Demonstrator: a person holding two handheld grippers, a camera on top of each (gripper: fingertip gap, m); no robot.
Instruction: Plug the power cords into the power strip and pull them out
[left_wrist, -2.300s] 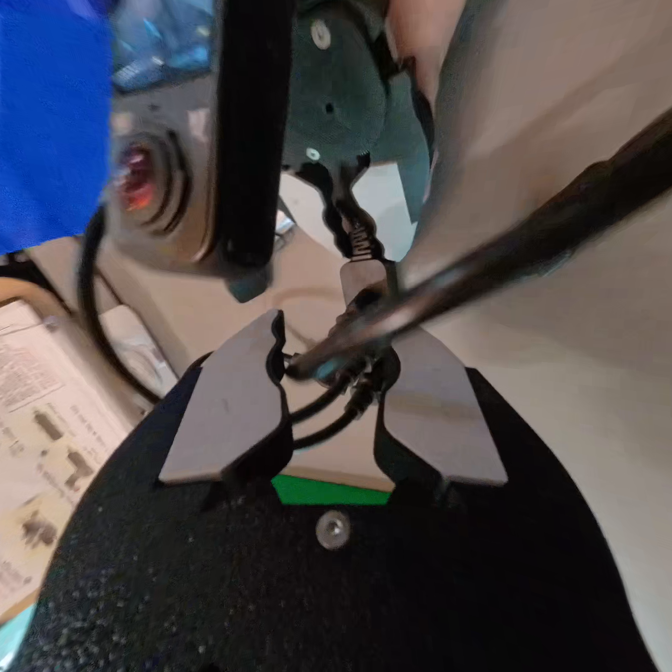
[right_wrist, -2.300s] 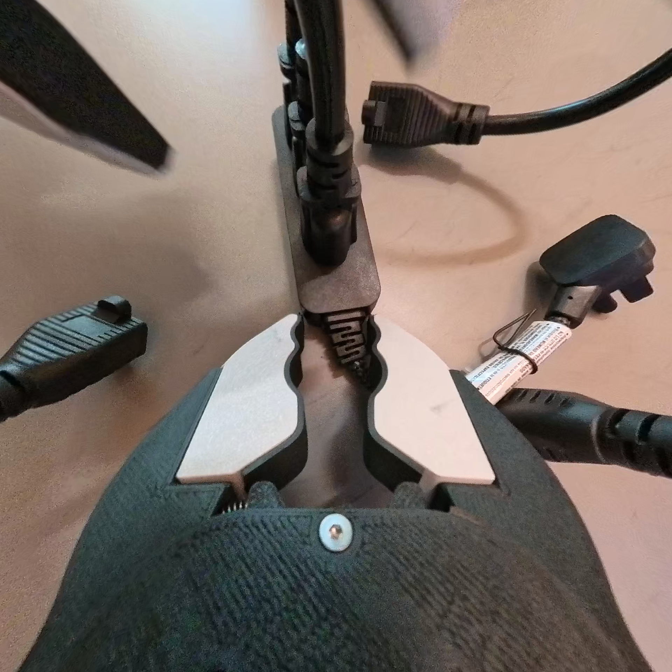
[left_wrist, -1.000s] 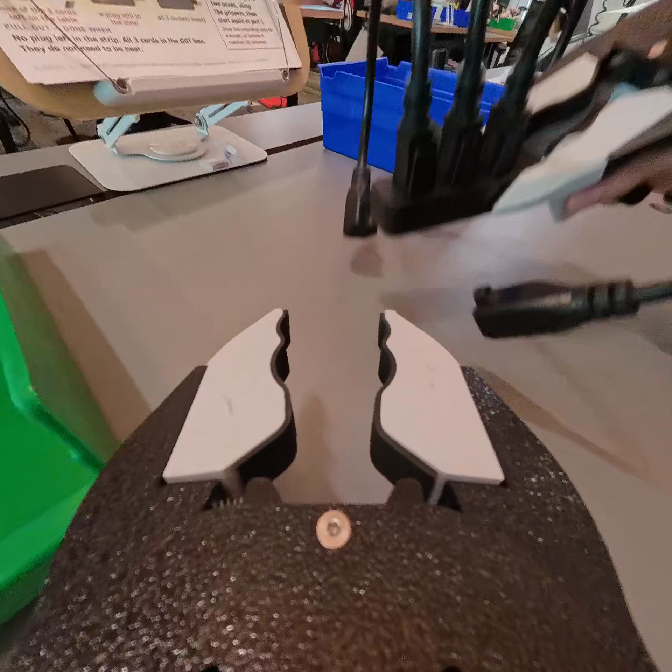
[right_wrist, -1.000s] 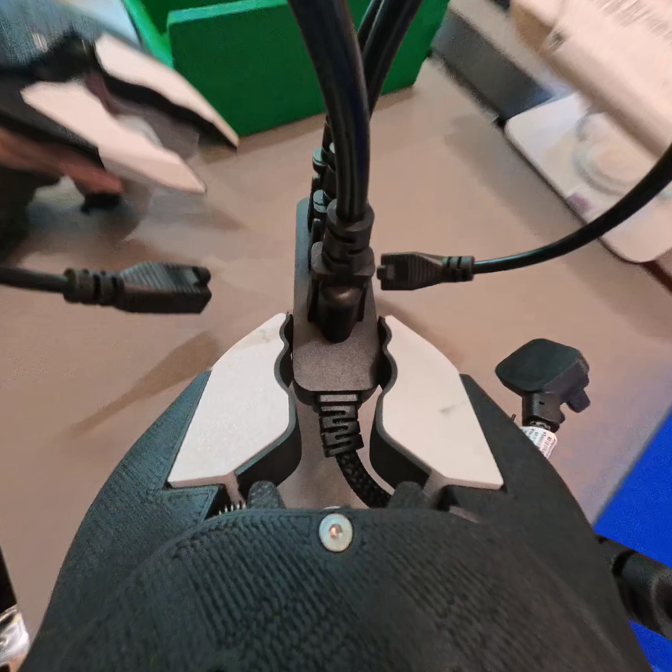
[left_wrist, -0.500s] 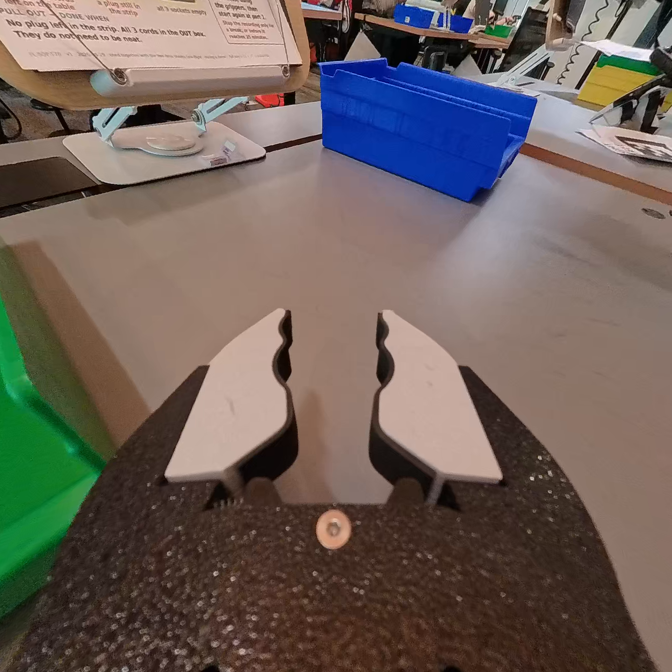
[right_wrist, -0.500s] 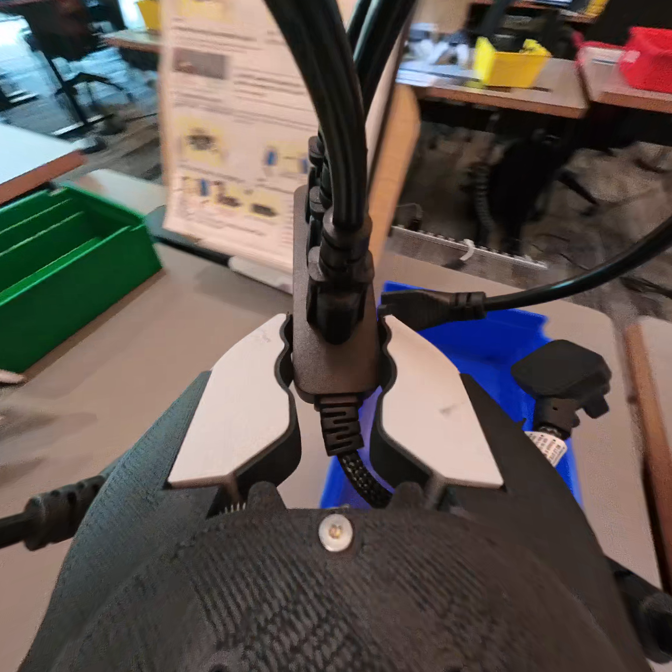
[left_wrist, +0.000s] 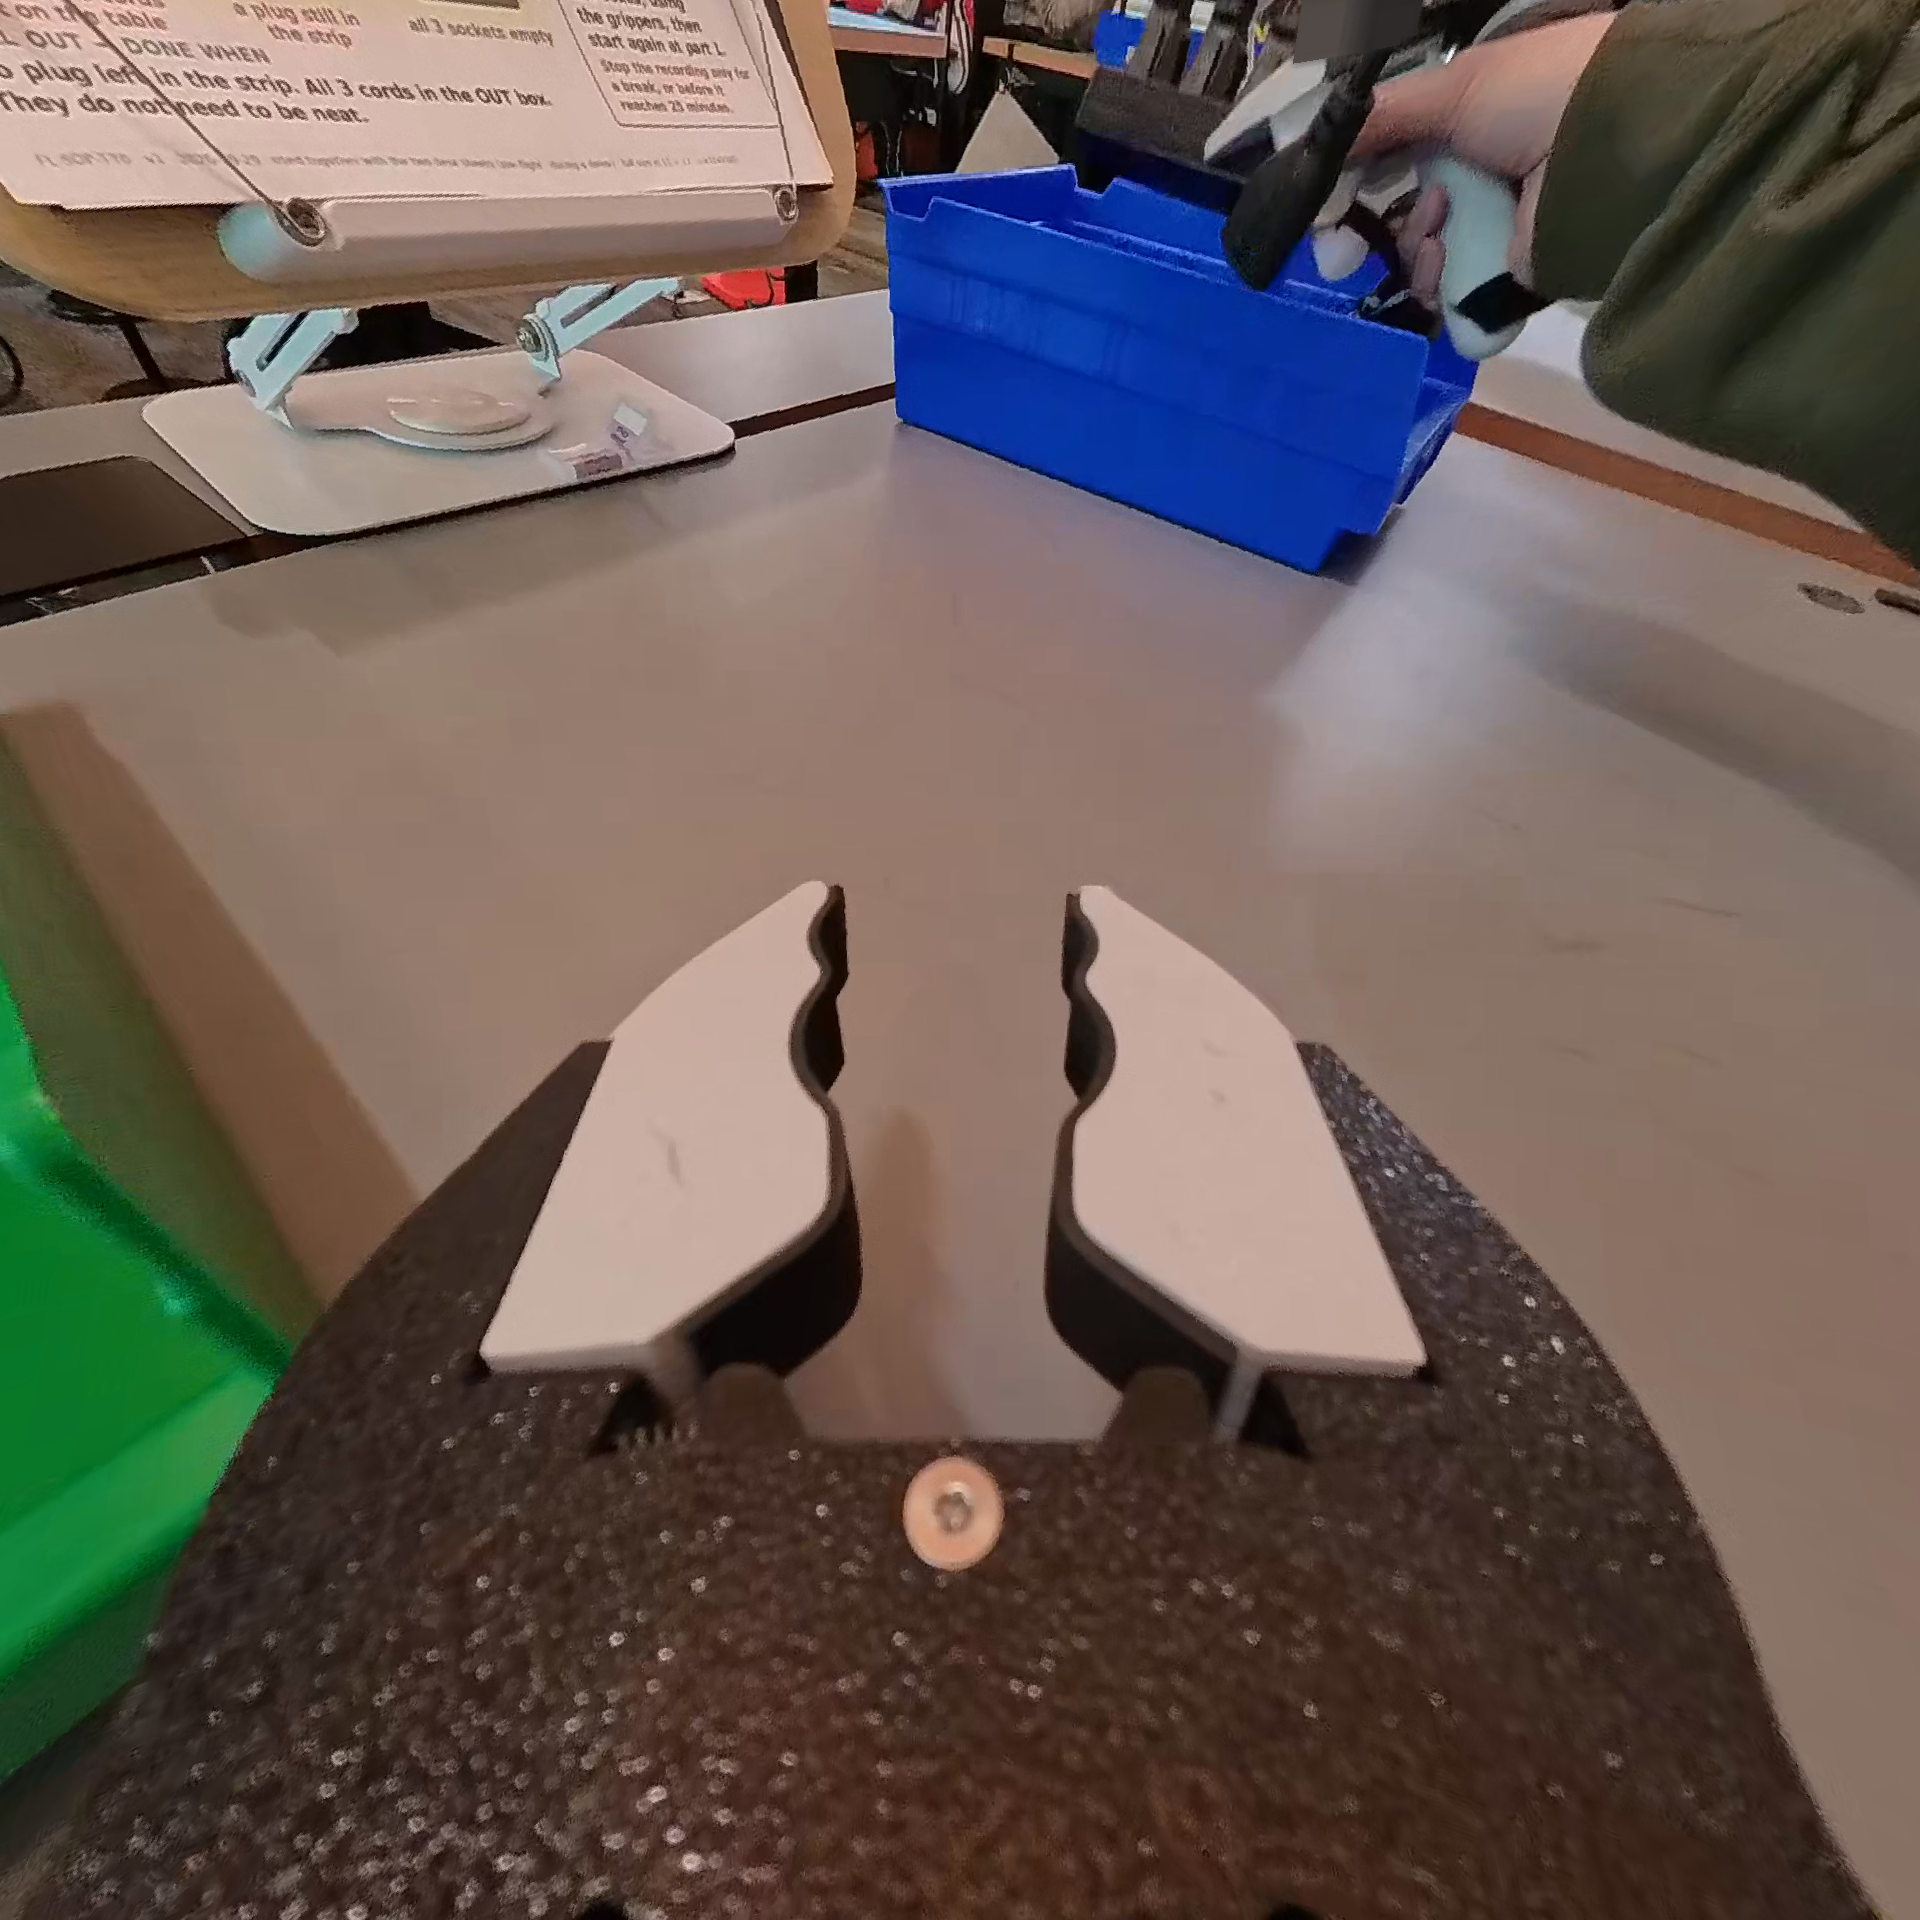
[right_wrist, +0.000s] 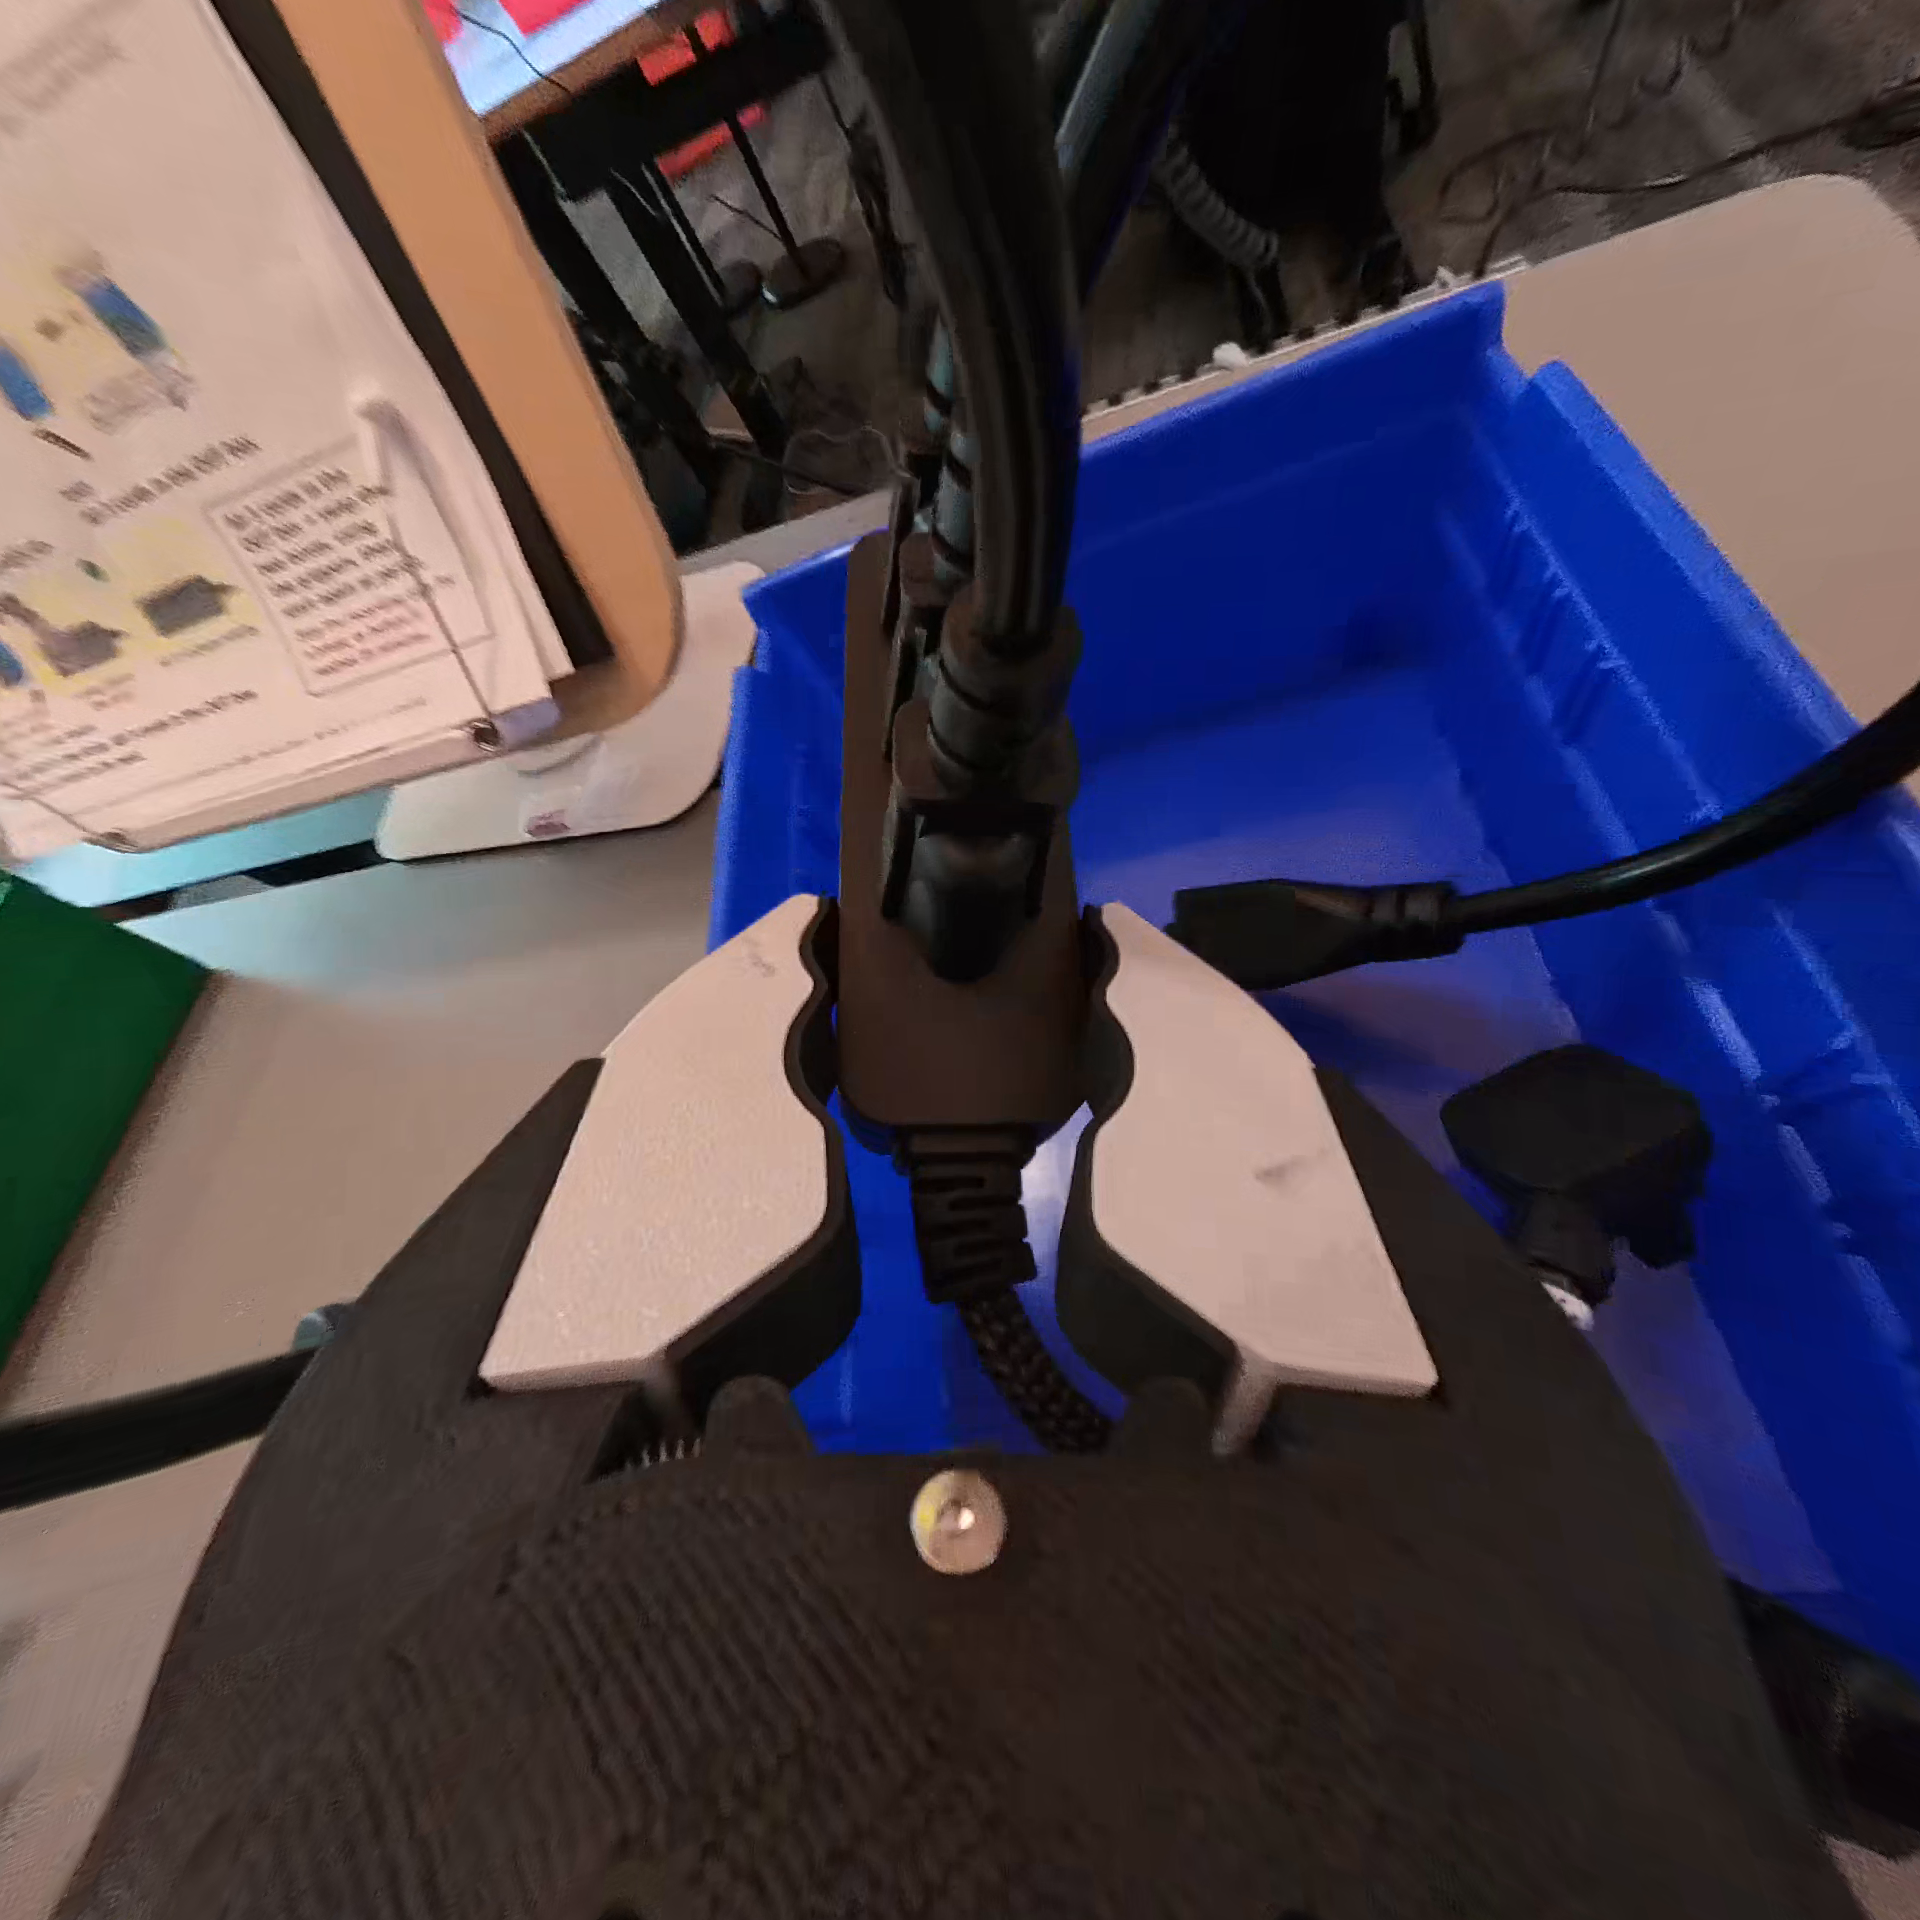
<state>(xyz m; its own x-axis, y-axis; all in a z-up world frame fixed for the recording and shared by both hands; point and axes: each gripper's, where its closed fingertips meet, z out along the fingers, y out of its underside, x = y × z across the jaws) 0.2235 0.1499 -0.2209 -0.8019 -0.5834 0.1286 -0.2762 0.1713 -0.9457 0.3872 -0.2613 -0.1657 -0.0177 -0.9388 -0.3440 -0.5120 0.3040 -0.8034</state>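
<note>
My right gripper (right_wrist: 958, 935) is shut on the end of a black power strip (right_wrist: 951, 1029) and holds it in the air over a blue bin (right_wrist: 1558, 790). Black cords (right_wrist: 997, 520) stand plugged into the strip and rise out of view. A loose cord connector (right_wrist: 1299, 920) and the strip's own black wall plug (right_wrist: 1574, 1132) hang over the bin. In the left wrist view the strip (left_wrist: 1153, 109) and the right gripper (left_wrist: 1294, 166) show above the blue bin (left_wrist: 1143, 353). My left gripper (left_wrist: 954, 914) is open and empty, low over the grey table (left_wrist: 727, 727).
A green bin (left_wrist: 94, 1299) stands at the left of my left gripper; it also shows in the right wrist view (right_wrist: 73, 1060). An instruction sheet on a white stand (left_wrist: 436, 426) is at the back left. A person's hand and green sleeve (left_wrist: 1745, 229) hold the right gripper. My hands' fingertips stand some 45 cm from each other.
My right gripper closed on the strip's end, lifted it with its cords off the table and carried it over the blue bin. My left gripper let go of a cord and drew back.
</note>
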